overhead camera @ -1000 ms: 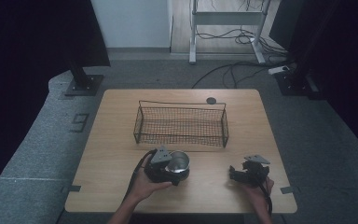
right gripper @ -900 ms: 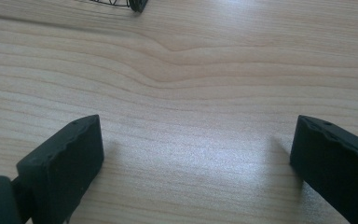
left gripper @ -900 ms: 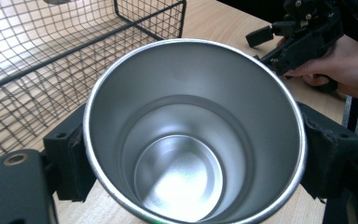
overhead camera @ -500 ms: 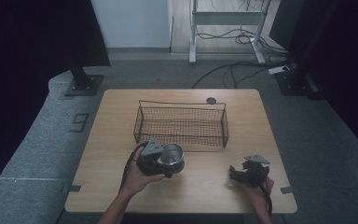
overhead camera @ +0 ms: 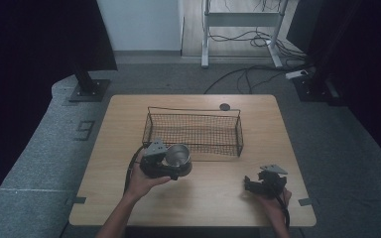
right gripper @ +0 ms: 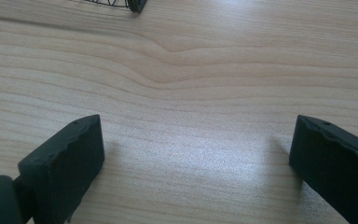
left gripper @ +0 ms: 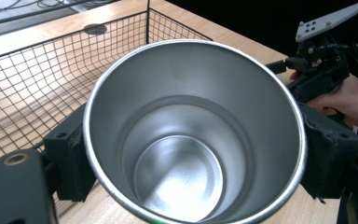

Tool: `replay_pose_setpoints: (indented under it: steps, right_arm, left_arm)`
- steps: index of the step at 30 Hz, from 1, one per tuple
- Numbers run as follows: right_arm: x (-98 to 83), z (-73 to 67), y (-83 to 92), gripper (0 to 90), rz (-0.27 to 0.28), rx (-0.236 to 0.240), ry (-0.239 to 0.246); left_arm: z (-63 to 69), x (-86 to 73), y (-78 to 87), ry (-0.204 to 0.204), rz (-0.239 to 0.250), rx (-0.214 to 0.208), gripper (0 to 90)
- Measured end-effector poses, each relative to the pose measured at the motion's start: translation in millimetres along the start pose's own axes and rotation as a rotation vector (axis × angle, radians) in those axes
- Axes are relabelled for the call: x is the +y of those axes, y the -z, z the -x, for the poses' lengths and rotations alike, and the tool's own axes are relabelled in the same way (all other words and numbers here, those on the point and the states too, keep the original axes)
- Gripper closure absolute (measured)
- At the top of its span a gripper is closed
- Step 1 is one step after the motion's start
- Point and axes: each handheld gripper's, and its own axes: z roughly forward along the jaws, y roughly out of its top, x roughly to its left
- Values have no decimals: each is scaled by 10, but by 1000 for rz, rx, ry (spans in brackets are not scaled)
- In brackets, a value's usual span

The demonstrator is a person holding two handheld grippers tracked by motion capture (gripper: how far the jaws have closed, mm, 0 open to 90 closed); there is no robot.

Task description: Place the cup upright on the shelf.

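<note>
Steel cup (left gripper: 193, 135) sits clamped in the left tool (overhead camera: 171, 161), one black jaw pressed on each side of its wall, mouth open toward the camera in the left gripper view. Inside is bare shiny metal, a stepped wall going down to a round bottom. In the high view the cup (overhead camera: 177, 155) is held above the table (overhead camera: 213, 198), just beside the near left corner of the wire basket (overhead camera: 193, 131), at its front wall; can't tell if it touches the mesh. Left hand (overhead camera: 141, 178) grips the tool from below, the forearm coming in from the bottom edge, a black cable looping at the hand's left. Grey three-cornered plate sits on top of the tool, next to the cup rim.

Basket is black mesh, rectangular, in the middle of the table, long side running left to right. Small dark round disc (overhead camera: 224, 106) lies on the table behind it, near the far edge.

Right tool (overhead camera: 253, 184) rests low at the near right part of the table, well apart from the cup, held by the right hand (overhead camera: 274, 198). Its jaws stand wide apart with nothing between them, just bare wood grain under them in the right gripper view (right gripper: 193, 154).
</note>
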Motion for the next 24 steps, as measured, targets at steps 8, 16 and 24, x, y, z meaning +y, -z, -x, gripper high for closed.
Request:
replay_pose_setpoints:
  steps: [8,16,24]
  right_arm:
    - [1,1,-1,31,0,0,0]
    - [1,1,-1,31,0,0,0]
    - [2,2,-3,31,1,0,1]
  left_arm:
    - [-129,63,19,12,7,26,149]
    - [-205,152,41,12,19,44,149]
    - [-261,222,42,17,23,39,149]
